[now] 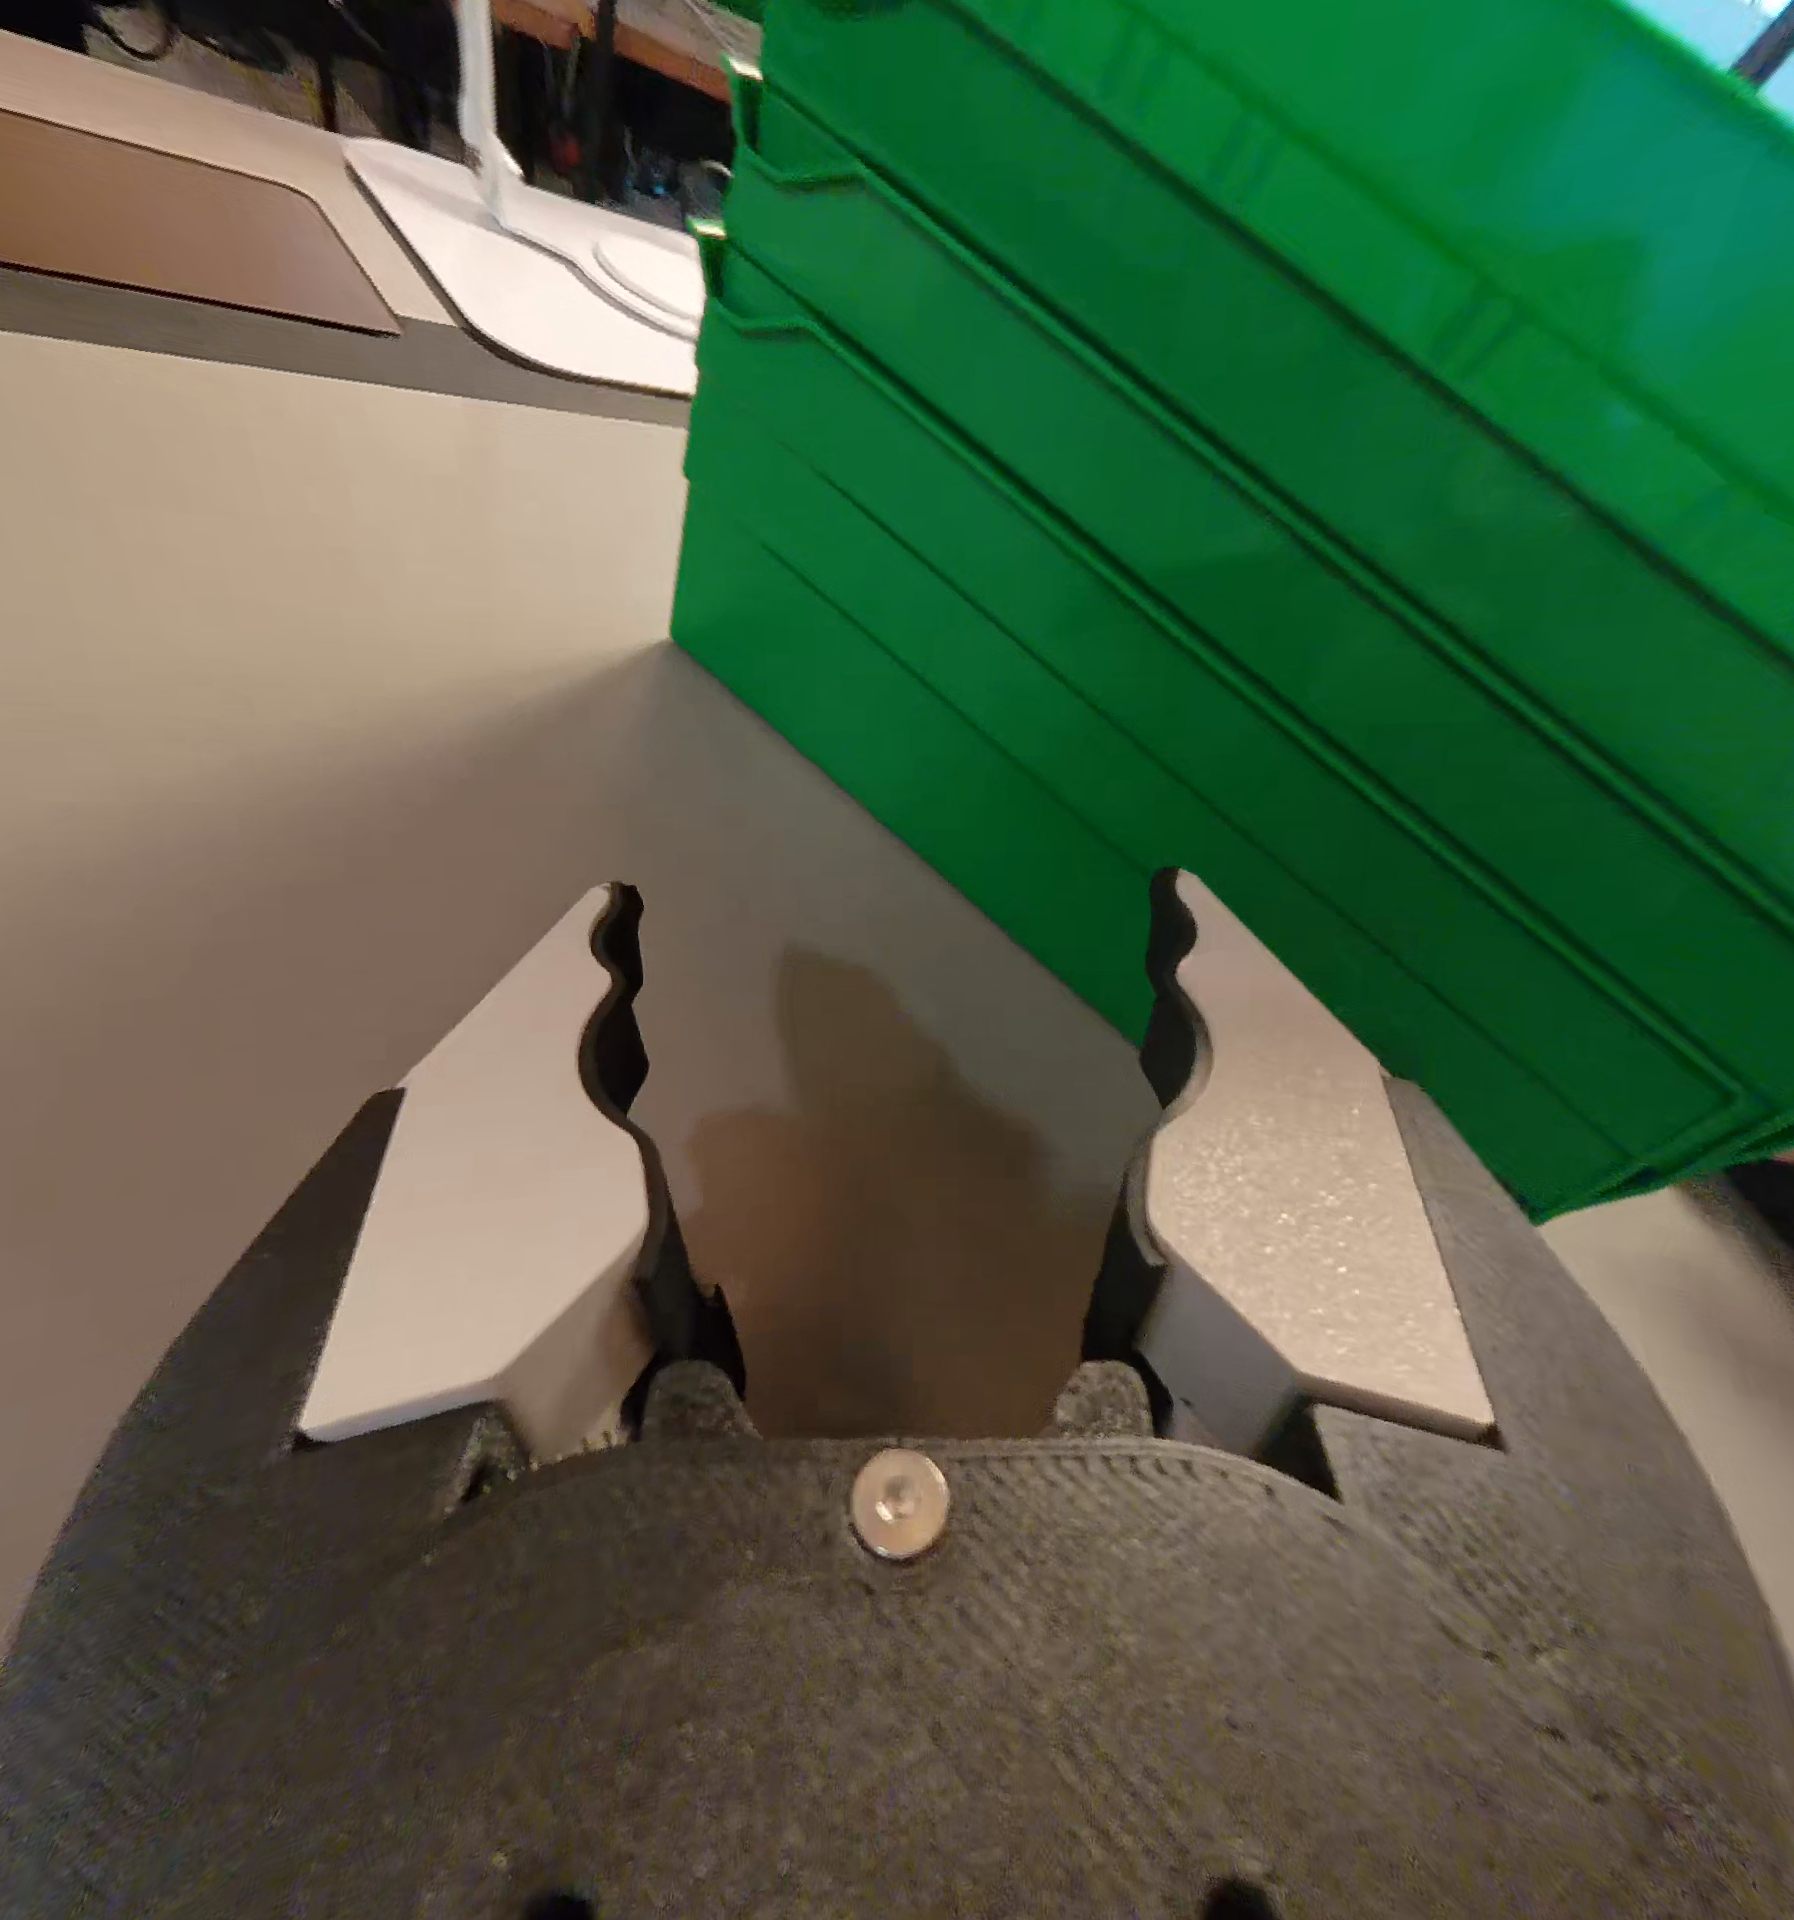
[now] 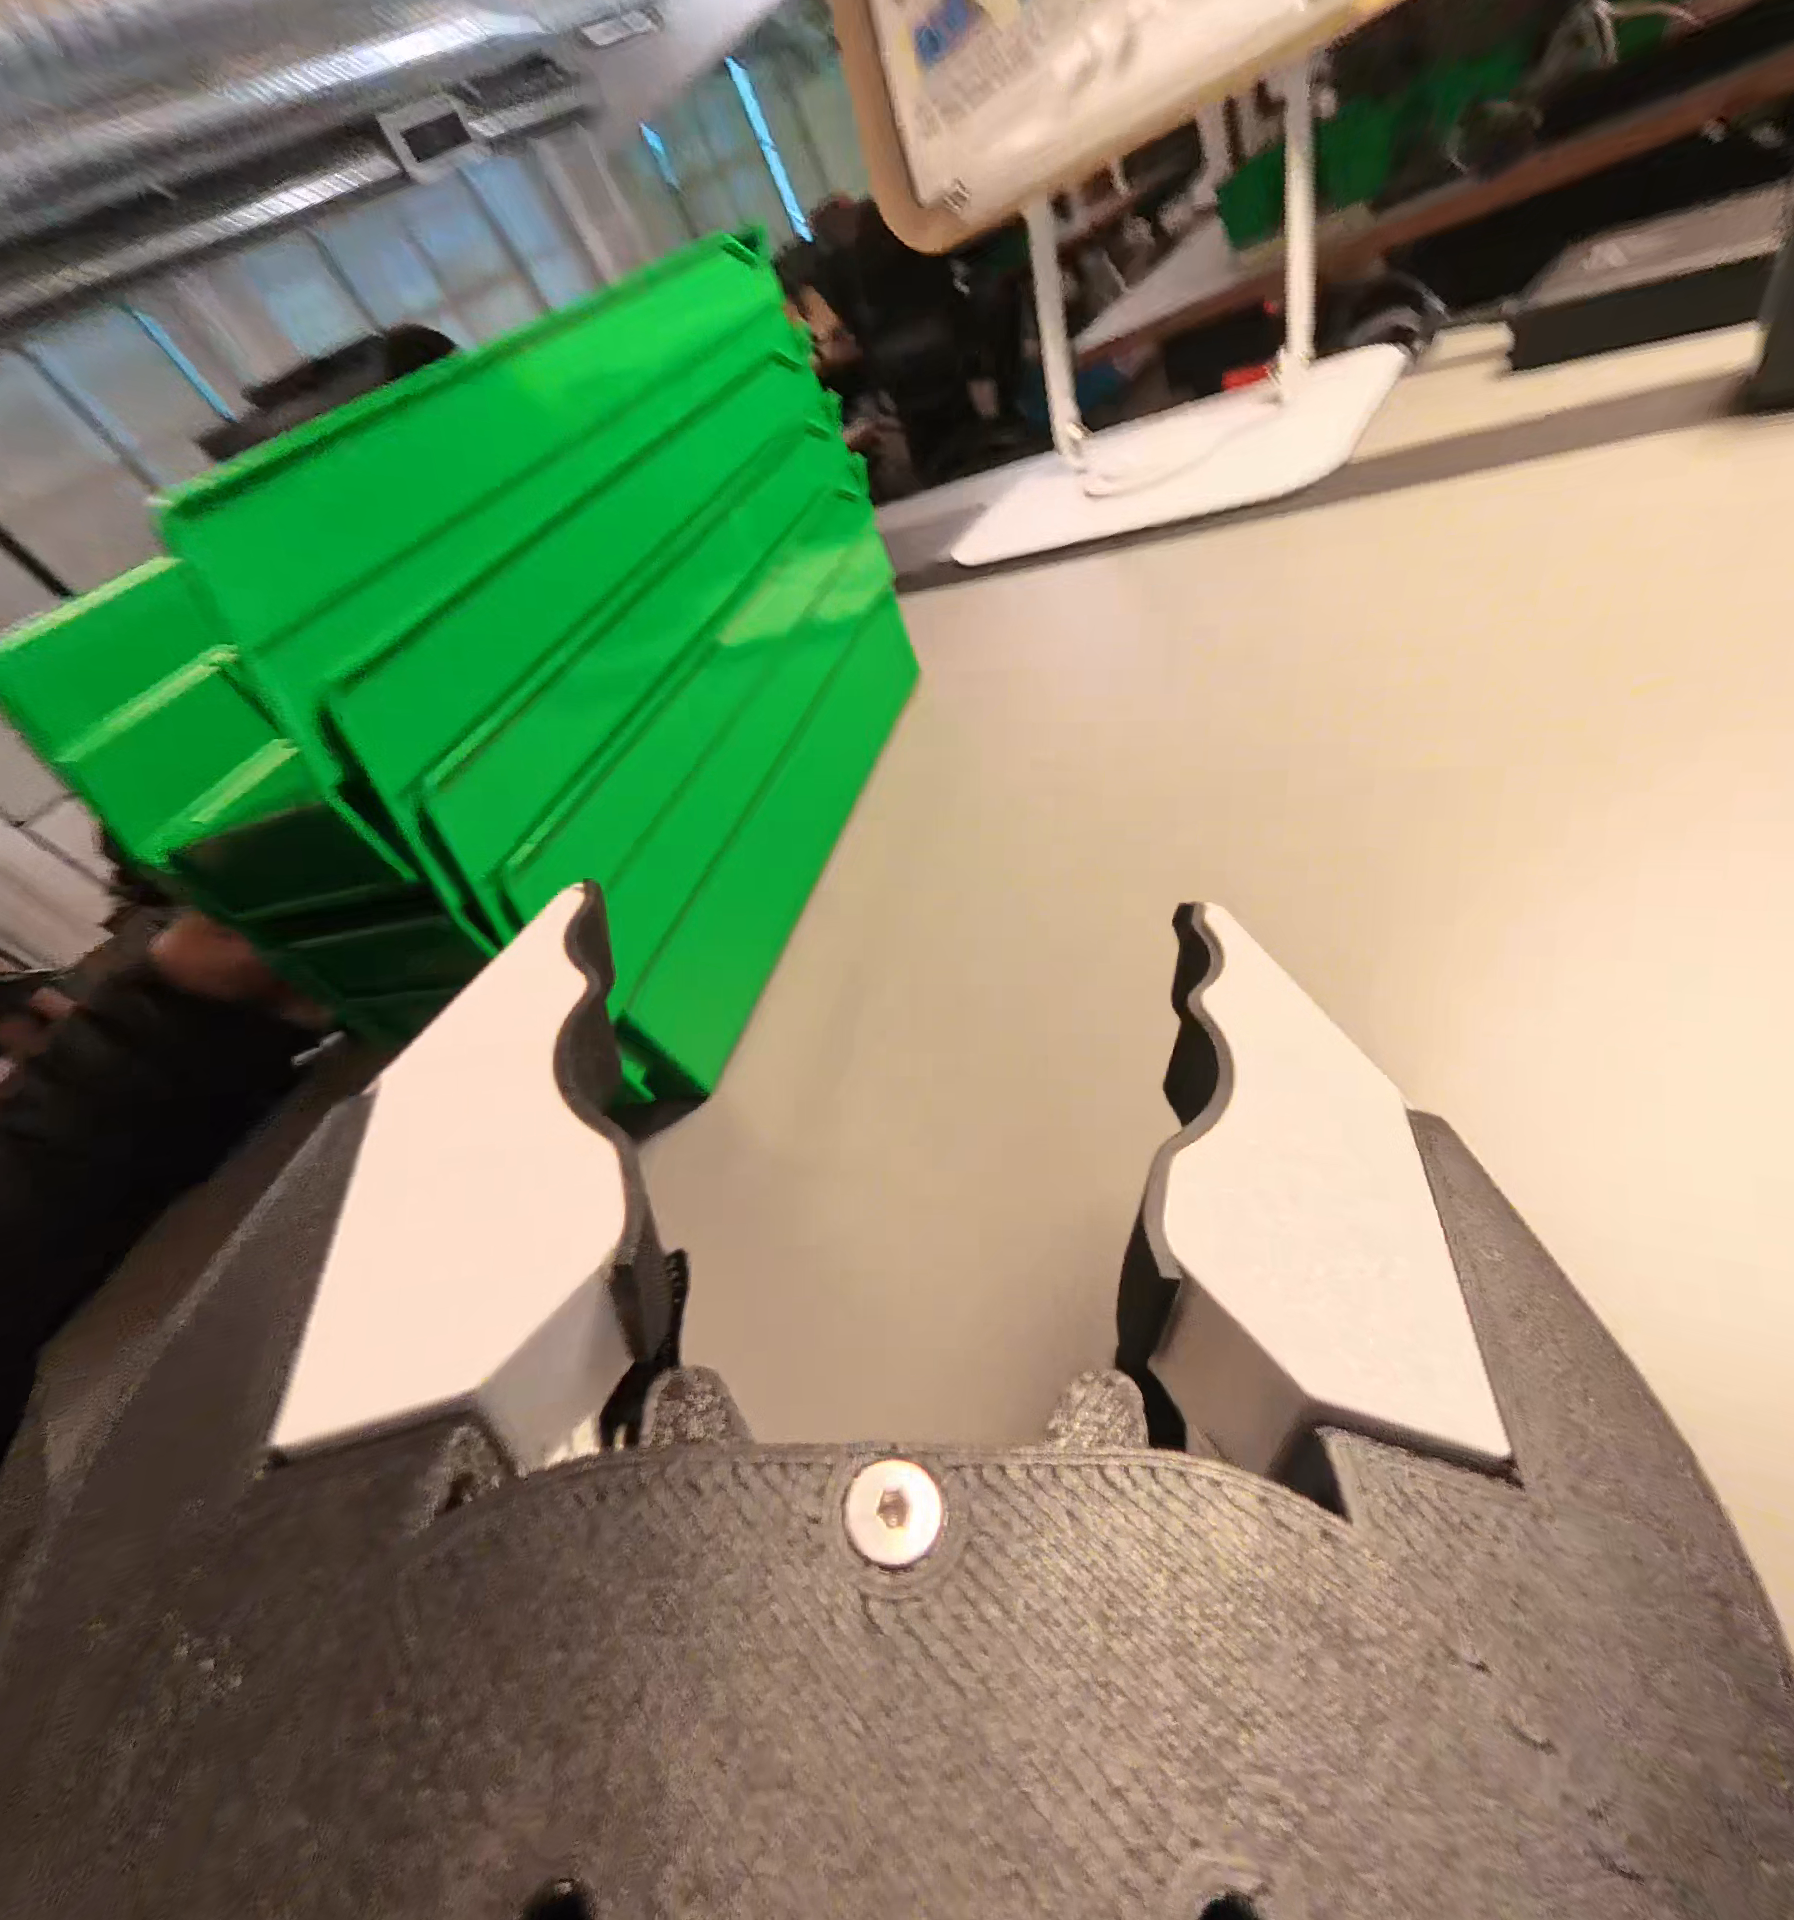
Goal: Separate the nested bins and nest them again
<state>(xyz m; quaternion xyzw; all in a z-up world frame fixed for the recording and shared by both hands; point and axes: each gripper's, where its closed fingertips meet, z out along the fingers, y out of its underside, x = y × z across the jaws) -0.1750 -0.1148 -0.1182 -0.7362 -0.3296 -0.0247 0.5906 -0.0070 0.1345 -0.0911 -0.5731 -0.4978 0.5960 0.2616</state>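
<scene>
The nested green bins [image 1: 1236, 540] fill the upper right of the left wrist view as a stack of several, one inside the other, their long ribbed sides running diagonally down to the right. In the right wrist view the same stack [image 2: 581, 665] stands at centre left, resting on the pale desk [image 2: 1288, 831], with the stepped rims of the bins showing at its upper edge and their darker open fronts at the lower left.

The left gripper [image 1: 893, 894] has its jaws wide apart with only bare desk [image 1: 301, 675] and a shadow between them; its right fingertip [image 1: 1199, 935] lies just in front of the stack's lower side, and whether it touches cannot be told. The right gripper [image 2: 888, 914] is likewise spread wide and holds nothing; its left fingertip [image 2: 560, 935] overlaps the near corner of the stack in the frame, while the space between the fingers shows plain desk.

Beyond the bins, a white flat stand base [image 2: 1184, 468] with thin white legs sits on the desk at upper right, carrying a tilted board [image 2: 1038, 94]. A dark box-like device [image 2: 1641, 301] lies at the far right edge. A brown inset panel [image 1: 145, 229] shows at upper left of the left wrist view. A dark-sleeved arm [image 2: 93, 1091] shows at left, beside the stack.
</scene>
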